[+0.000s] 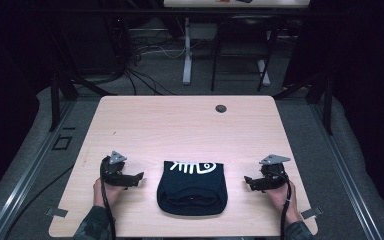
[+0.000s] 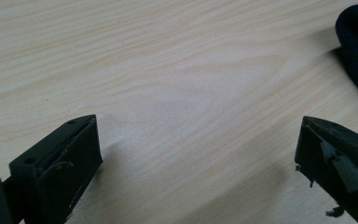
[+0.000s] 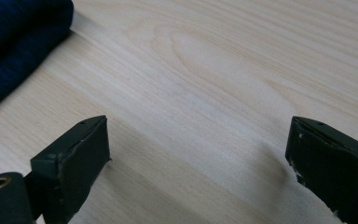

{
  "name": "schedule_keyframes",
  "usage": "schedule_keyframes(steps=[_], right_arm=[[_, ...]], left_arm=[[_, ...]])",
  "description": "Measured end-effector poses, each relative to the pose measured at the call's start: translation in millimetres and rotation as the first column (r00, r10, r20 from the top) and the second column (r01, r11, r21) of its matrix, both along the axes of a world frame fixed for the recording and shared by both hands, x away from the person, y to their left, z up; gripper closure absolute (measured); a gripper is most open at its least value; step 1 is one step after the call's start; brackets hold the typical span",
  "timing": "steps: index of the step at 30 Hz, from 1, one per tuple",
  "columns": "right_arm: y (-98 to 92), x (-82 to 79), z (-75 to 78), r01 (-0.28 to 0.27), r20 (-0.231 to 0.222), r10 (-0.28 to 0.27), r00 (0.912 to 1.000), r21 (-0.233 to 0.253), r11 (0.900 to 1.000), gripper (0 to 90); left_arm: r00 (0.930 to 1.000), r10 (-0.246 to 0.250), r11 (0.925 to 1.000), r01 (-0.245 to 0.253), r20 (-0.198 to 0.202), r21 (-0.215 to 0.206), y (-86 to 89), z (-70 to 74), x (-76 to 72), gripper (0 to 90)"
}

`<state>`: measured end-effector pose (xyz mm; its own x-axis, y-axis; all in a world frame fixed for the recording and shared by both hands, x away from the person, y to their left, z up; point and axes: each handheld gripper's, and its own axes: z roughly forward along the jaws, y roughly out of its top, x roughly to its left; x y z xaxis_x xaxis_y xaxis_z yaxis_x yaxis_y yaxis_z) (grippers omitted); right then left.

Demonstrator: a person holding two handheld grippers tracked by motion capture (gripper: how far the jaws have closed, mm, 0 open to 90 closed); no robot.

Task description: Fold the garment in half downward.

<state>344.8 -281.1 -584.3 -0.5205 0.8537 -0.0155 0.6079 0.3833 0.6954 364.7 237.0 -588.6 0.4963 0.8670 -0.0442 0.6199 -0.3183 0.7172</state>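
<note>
The folded dark navy garment with a white fish-bone print (image 1: 192,187) lies between the left gripper (image 1: 139,177) and the right gripper (image 1: 248,181), both spread wide, empty, over bare pale wooden table (image 1: 180,125).

Probably lab: cables (image 1: 145,50), dark rig frame (image 1: 55,95)

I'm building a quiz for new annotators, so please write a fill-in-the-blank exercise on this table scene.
1. The dark blue garment lies ____ the left hand-held gripper and the right hand-held gripper.
2. Both hand-held grippers have their jaws ____.
3. The print on the garment is ____ in colour.
4. The wooden table has a small round ____ near its far edge.

Missing words: between; open; white; hole
</note>
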Motion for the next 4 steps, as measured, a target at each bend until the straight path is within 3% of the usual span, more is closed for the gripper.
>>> schedule_keyframes(steps=[2, 4], right_arm=[[-1.6, 1.3, -2.7, 0.007, -0.003, -0.007, 1.0000, 0.025, 1.000, 4.5], [-2.4, 1.4, -3.1, 0.016, 0.004, -0.016, 0.9999, 0.020, 1.000, 4.1]], left_arm=[[1.0000, -0.002, 1.0000, 0.002, -0.006, -0.004, -0.1, -0.8, 0.3, 0.2], [1.0000, 0.002, 1.0000, -0.002, 0.002, -0.004, -0.9, -1.6, 0.3, 0.2]])
